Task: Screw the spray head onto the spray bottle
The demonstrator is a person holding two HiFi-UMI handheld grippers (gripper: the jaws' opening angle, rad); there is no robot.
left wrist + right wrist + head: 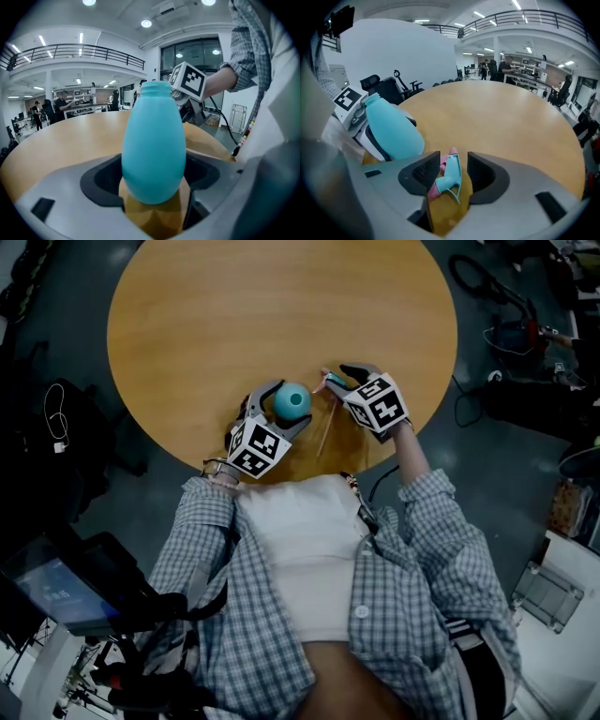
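Bottle: spray bottle (153,140) stood clenched in left gripper (152,186).
Head: spray head (450,180) lay unpinched between right gripper (452,171) jaws, bottle's 2 o'clock.
Risk: skewed pinch could cross-thread.

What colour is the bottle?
The bottle is plain turquoise; the left gripper view shows it best.

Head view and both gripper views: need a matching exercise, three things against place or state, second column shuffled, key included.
Things:
1. spray bottle
2. spray head
3. table

Places or states:
A. round, wood-coloured, bears the other two
B. lies on its side between the open jaws of the right gripper
C. stands upright, no head on its neck, clamped by the left gripper

Pairs: 1-C, 2-B, 3-A
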